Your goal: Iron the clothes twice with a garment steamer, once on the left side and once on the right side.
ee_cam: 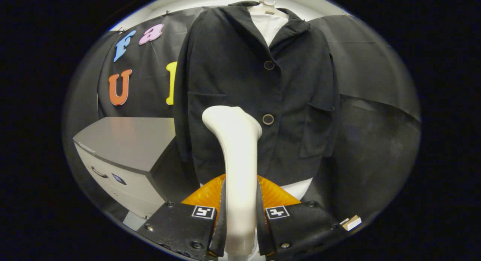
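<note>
Both fingers of the gripper are clamped against the sides of the cream, smooth plastic handle of the garment steamer, which rises between them with its flared head level with the lower button of the black buttoned jacket. That jacket hangs straight ahead on a pale hanger over a white inner shirt; whether the head touches the cloth cannot be told.

To do the pass well, I judge the head should be kept flat to the fabric and drawn in one steady vertical stroke along the panel left of the button line, then the same along the panel with the patch pocket.

A grey box-shaped cabinet stands close beside the jacket's hem and sleeve on that first side, so room there looks tight; the pocket side looks freer.
</note>
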Motion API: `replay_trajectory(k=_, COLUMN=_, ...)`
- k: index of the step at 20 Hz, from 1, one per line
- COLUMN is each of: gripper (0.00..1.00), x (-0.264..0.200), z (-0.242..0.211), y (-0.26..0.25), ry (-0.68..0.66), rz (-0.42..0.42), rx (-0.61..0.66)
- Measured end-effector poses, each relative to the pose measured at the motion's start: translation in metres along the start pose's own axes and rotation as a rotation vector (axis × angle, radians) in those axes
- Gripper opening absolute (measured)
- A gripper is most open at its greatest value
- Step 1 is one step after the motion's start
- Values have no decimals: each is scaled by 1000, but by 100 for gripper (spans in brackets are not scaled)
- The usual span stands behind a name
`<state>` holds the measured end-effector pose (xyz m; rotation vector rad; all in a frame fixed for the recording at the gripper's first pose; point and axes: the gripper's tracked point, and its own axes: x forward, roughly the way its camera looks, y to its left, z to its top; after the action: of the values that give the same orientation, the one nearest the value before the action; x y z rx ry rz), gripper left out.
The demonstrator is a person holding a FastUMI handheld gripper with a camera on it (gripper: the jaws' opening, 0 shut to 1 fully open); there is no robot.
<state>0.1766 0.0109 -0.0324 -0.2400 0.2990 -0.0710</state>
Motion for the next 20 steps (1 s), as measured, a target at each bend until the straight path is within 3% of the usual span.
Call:
replay_trajectory(k=9, gripper=36, x=16, z=-30, y=7, ry=80, rz=-11, rx=3)
replay_trajectory(k=20, gripper=36, x=20, z=-109, y=12, ry=232, rz=-41, rx=21)
